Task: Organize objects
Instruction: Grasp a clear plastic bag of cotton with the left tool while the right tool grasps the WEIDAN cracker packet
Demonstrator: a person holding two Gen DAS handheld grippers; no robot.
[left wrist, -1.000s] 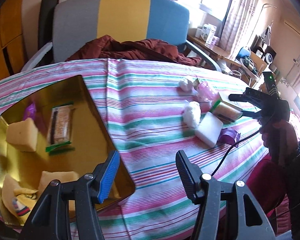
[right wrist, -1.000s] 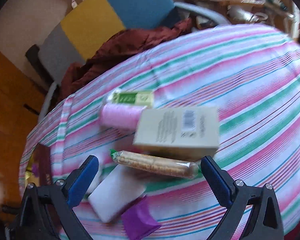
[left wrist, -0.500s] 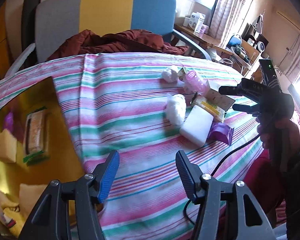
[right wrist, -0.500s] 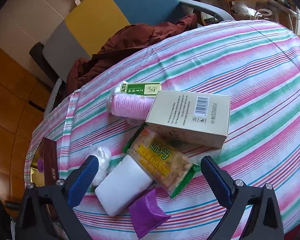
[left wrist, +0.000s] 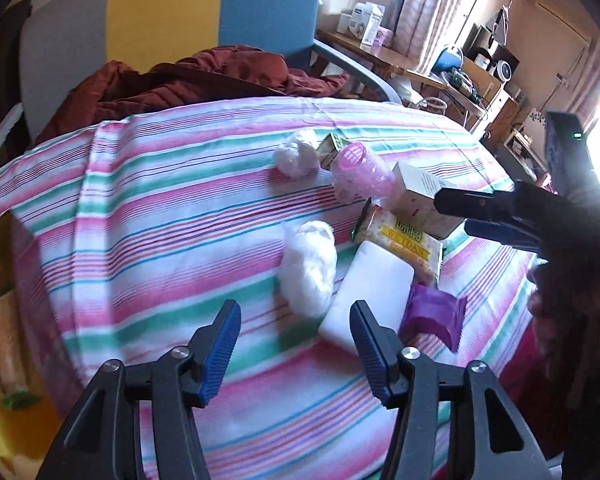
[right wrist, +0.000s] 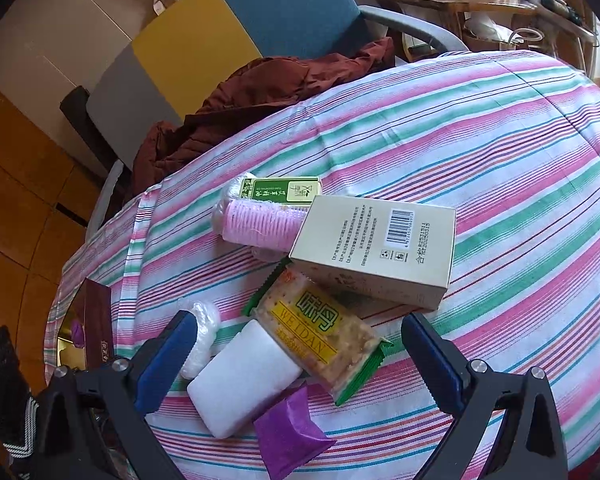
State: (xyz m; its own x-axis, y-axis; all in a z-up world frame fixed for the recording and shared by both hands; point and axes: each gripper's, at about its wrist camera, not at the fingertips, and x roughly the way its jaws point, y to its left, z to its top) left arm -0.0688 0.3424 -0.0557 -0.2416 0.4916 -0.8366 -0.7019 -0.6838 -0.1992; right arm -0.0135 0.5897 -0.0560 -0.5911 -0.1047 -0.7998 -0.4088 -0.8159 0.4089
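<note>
A pile lies on the striped tablecloth [right wrist: 500,128]: a yellow cracker packet [right wrist: 320,340], a white block [right wrist: 244,376], a purple sachet [right wrist: 288,432], a beige carton [right wrist: 376,248], a pink ribbed roll [right wrist: 260,224], a green box [right wrist: 280,190] and a white wad [right wrist: 202,332]. My right gripper [right wrist: 300,356] is open and empty, its fingers either side of the packet and block. My left gripper [left wrist: 296,344] is open and empty, just short of the white wad [left wrist: 308,268] and white block [left wrist: 368,292]. The right gripper [left wrist: 456,216] shows in the left view over the carton [left wrist: 416,200].
A gold tray [left wrist: 4,340] with snacks sits at the table's left edge; it shows as a dark-sided box [right wrist: 92,320] in the right wrist view. A second white wad [left wrist: 296,156] lies further back. A chair with a maroon jacket [left wrist: 180,76] stands behind the table.
My left gripper swung right, away from the gold tray, toward the pile. My right gripper drew back slightly and steadied over the packet. Both stayed open.
</note>
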